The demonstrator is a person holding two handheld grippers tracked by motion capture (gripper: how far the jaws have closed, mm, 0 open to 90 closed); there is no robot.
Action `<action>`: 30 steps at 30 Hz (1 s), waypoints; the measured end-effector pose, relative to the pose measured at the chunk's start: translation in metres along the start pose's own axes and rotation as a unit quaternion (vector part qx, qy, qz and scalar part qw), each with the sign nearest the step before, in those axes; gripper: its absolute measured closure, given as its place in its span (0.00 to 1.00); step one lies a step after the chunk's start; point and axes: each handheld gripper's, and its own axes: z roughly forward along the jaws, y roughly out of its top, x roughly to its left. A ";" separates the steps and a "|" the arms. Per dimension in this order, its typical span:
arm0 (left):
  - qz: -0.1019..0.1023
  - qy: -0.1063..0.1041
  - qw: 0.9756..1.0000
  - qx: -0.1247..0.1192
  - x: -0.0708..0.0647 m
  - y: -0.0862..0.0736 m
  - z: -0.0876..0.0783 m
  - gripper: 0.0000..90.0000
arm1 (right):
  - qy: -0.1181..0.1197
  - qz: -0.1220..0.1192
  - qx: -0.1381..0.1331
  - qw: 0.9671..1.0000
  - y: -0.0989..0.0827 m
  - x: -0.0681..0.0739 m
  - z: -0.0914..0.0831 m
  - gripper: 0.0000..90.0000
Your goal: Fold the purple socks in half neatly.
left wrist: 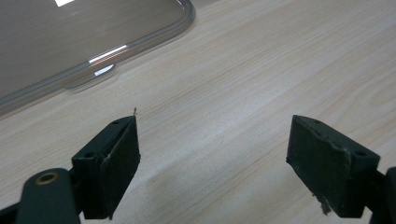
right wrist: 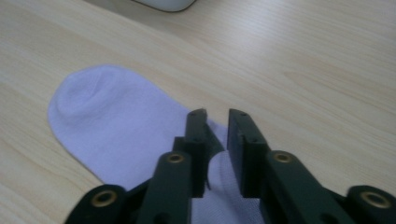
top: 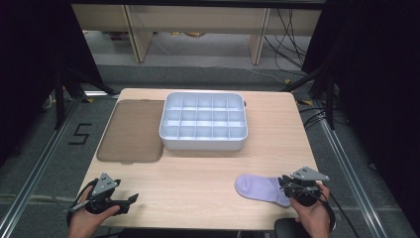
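Right gripper (right wrist: 217, 114): now low over the near right part of the table (top: 208, 173), its jaws drawn nearly together over the cuff end of the sock (right wrist: 116, 126); a fold of fabric sat in the narrow gap, so it looked pinched.
Sock (top: 260, 188): pale lilac, lying flat near the front edge, toe pointing toward the middle of the table.
Left gripper (left wrist: 212, 163): held in the left hand (top: 91, 218) at the near left corner, jaws wide apart over bare wood, nothing between them.
Tray (top: 203, 144): white, split into many small compartments, sat at the far middle, well apart from the sock.
Lid (top: 131, 131): a smoky clear sheet lying flat just left of the tray; its rounded corner (left wrist: 180, 21) lay ahead of the left gripper.
Between sock and tray: open wood.
Around the table: grey floor, cables and wooden furniture legs beyond the far edge.
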 end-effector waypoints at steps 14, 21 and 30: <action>0.015 -0.008 1.000 -0.001 0.001 0.007 0.008 0.18 | 0.019 -0.066 0.011 0.998 0.006 0.010 0.012 1.00; 0.002 -0.026 0.999 -0.026 -0.006 0.011 0.016 0.18 | 0.044 -0.064 0.024 0.997 0.009 0.019 0.021 1.00; -0.003 -0.030 0.999 -0.030 -0.006 0.011 0.015 0.18 | 0.065 -0.094 0.056 0.992 0.021 0.033 0.041 1.00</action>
